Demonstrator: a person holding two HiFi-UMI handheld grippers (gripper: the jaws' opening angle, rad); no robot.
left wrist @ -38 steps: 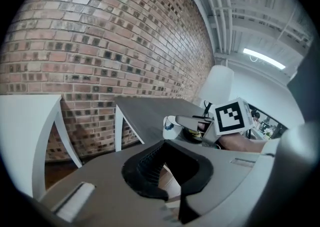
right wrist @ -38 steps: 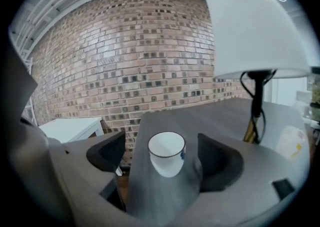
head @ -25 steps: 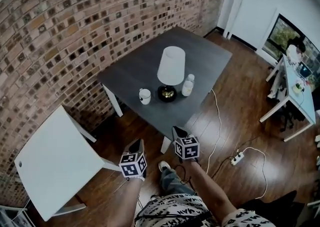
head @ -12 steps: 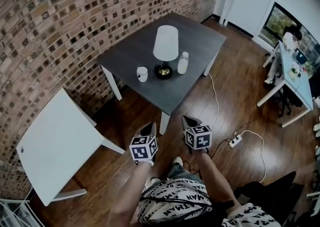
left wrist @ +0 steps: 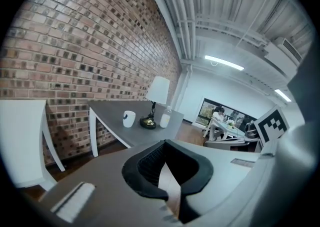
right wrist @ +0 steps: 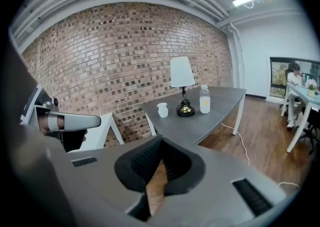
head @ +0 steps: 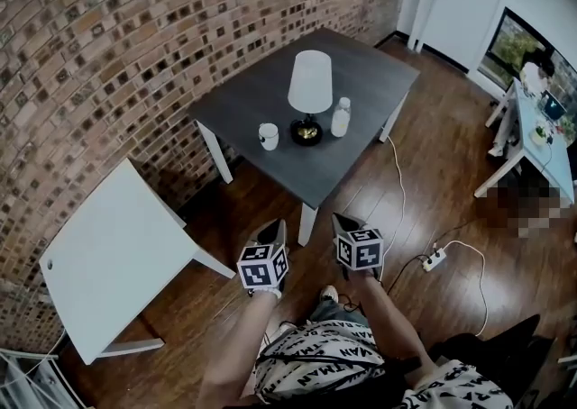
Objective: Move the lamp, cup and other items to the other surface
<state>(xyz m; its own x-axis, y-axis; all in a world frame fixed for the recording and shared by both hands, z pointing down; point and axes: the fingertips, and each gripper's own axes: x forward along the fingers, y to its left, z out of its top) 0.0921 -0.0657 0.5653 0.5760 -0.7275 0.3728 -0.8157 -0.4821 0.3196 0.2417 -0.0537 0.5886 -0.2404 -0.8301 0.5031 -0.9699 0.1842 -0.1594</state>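
A white-shaded lamp (head: 310,83) on a dark round base stands on the dark grey table (head: 261,96). A white cup (head: 268,136) is to its left and a clear bottle (head: 340,117) to its right. Both gripper views show the same three: lamp (left wrist: 158,91) (right wrist: 182,73), cup (left wrist: 129,119) (right wrist: 162,110), bottle (left wrist: 165,119) (right wrist: 204,100). My left gripper (head: 270,232) and right gripper (head: 345,222) hang side by side over the wooden floor, well short of the table. Both are shut and hold nothing.
A white table (head: 117,254) stands at the lower left against the brick wall (head: 108,56). A cable runs from the grey table to a power strip (head: 435,259) on the floor. A white desk (head: 532,141) with a seated person is at the far right.
The grey table sits farther off and smaller than a second ago. Both grippers have risen in the head view and come closer together. Nothing was taken hold of.
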